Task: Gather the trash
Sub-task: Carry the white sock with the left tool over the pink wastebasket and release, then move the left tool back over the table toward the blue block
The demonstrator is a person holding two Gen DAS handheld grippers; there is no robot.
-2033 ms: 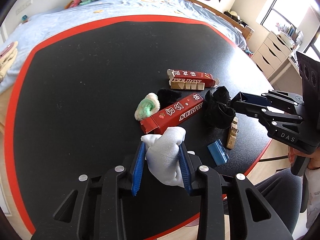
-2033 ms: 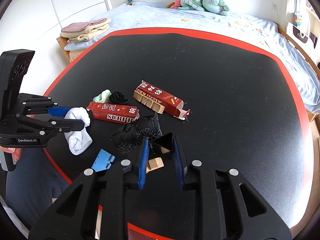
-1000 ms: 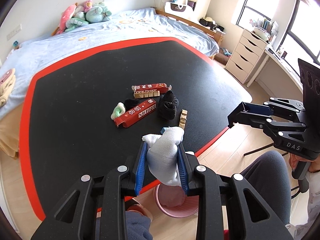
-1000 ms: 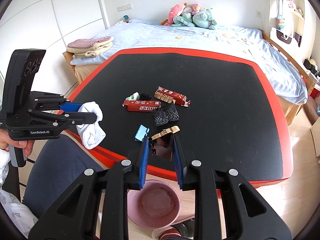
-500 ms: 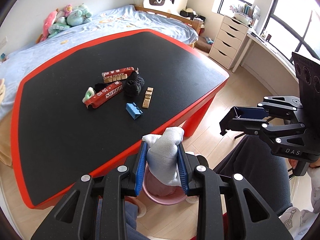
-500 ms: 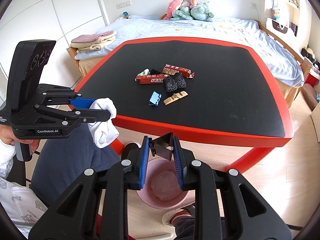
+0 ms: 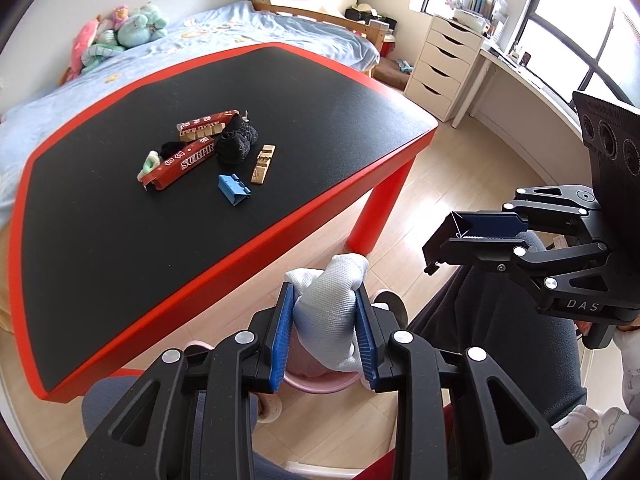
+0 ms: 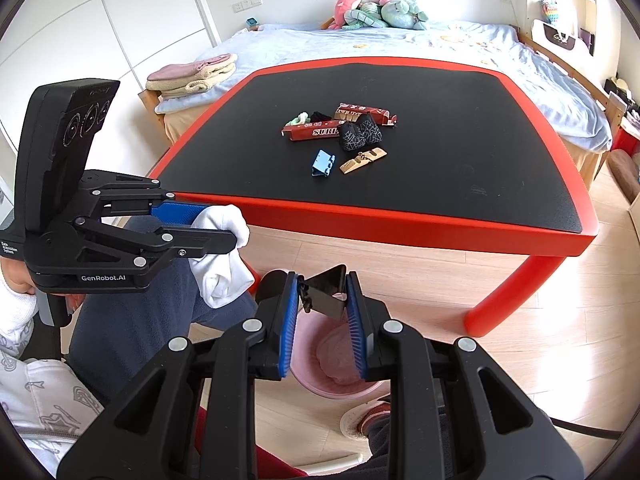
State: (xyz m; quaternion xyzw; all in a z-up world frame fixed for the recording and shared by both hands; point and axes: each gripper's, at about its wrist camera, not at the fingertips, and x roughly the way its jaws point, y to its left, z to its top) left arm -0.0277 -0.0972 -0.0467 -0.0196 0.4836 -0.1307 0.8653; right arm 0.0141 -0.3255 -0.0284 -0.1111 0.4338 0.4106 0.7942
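Note:
My left gripper is shut on a white sock, held off the table's near edge above a pink bin on the floor. In the right wrist view the left gripper shows at the left with the white sock hanging from it. My right gripper is shut on a black binder clip, right over the pink bin. On the black table lie two red boxes, a black sock, a blue clip and a wooden clip.
The red table leg stands right of the bin. A person's legs and slippered feet are close around it. A bed lies behind the table and a white drawer unit stands at the far right.
Both grippers have drawn back from the table with the sock and the black clip, and sunk a little. The bin now lies under them and the table looks farther off.

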